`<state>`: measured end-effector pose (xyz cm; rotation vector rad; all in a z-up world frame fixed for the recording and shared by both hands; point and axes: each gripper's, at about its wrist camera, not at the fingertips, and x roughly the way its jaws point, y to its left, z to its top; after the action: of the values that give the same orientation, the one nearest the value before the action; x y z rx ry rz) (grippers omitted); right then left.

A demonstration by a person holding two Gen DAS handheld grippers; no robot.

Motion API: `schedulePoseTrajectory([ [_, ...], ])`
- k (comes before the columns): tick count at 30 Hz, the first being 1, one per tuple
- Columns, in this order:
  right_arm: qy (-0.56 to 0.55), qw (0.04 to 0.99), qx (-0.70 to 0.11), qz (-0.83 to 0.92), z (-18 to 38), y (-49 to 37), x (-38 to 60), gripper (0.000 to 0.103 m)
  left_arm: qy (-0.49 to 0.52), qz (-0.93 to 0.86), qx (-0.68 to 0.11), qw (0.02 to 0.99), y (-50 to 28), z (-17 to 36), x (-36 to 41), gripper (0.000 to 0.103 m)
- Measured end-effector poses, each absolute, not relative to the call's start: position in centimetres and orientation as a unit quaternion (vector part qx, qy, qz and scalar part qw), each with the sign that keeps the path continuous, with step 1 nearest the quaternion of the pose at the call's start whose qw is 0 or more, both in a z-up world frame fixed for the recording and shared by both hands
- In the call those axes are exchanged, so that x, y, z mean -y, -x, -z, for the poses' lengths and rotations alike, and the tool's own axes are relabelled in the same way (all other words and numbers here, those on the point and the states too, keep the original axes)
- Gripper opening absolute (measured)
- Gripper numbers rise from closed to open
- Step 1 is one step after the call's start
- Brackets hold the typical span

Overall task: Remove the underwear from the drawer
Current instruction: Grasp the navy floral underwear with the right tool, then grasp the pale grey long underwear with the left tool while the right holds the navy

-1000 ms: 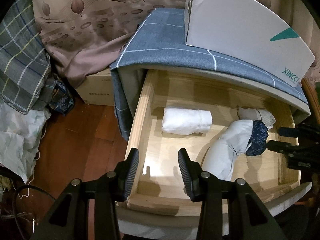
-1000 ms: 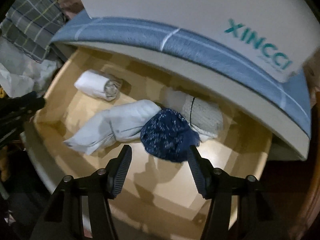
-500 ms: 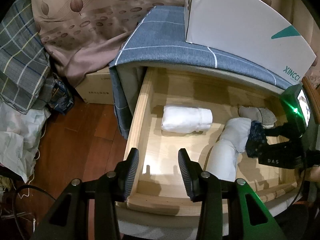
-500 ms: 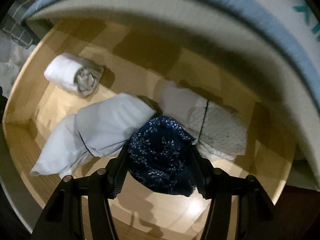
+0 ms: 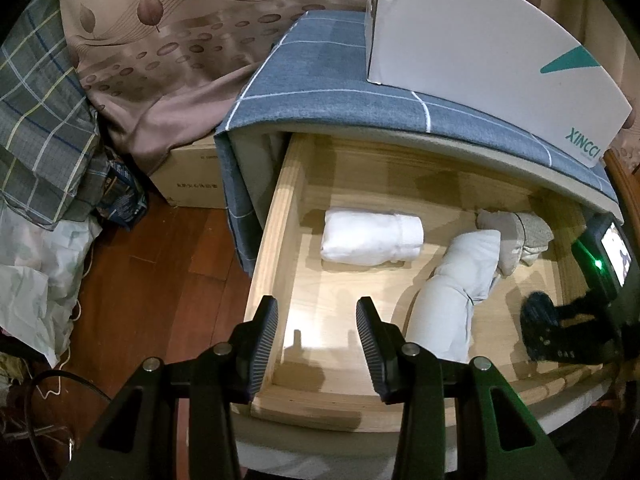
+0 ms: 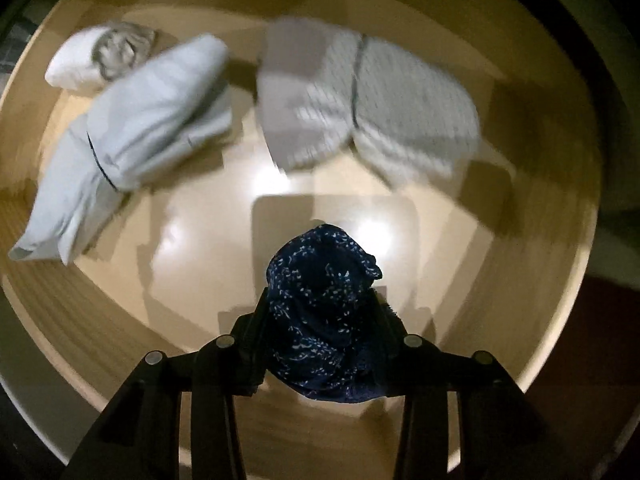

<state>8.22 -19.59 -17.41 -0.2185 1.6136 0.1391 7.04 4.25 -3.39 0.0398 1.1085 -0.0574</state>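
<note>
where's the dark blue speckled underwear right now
The dark blue speckled underwear is pinched in the right gripper, whose jaws have just closed on it, over the drawer floor, nearer than the grey folded pair.

Navy speckled underwear (image 6: 324, 312) pinched in right gripper (image 6: 320, 340) above drawer (image 6: 224, 280)

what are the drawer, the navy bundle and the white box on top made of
Drawer: pale wood, probably plywood; grain lines show, and the smooth floor reflects light glossily.
Navy bundle: soft thin fabric, crumpled, with small white specks; the right gripper has just closed on it. The exact fibre cannot be told.
White box: likely matte cardboard, with flat panels, crisp edges and teal print.
</note>
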Motion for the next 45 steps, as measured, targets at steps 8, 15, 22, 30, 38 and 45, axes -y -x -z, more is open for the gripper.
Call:
schedulePoseTrajectory([
  [8, 0.061, 0.66, -0.748, -0.031, 18.0, -5.2, 21.5, 0.037, -0.026, 0.028, -0.531, 0.847, -7.0, 3.6, -4.0, 0.042],
  [15, 0.012, 0.664, -0.747, -0.008, 18.3, -3.1, 24.3, 0.037, -0.035, 0.035, -0.545, 0.837, -7.3, 4.1, -3.3, 0.042],
  [22, 0.006, 0.671, -0.742, -0.009, 18.8, -2.4, 25.2, 0.037, -0.059, 0.067, -0.564, 0.821, -7.3, 4.9, -1.6, 0.042],
  [30, 0.007, 0.67, -0.742, -0.008, 17.8, -3.1, 24.7, 0.037, -0.076, 0.117, -0.591, 0.794, -7.2, 6.0, 0.5, 0.042],
  [38, 0.005, 0.67, -0.742, -0.01, 18.0, -3.1, 24.6, 0.038, -0.099, 0.151, -0.604, 0.776, -7.2, 5.9, 3.5, 0.059],
  [45, 0.001, 0.671, -0.741, -0.012, 17.9, -3.2, 24.6, 0.038, -0.114, 0.158, -0.63, 0.752, -8.8, 7.0, 6.1, 0.059],
])
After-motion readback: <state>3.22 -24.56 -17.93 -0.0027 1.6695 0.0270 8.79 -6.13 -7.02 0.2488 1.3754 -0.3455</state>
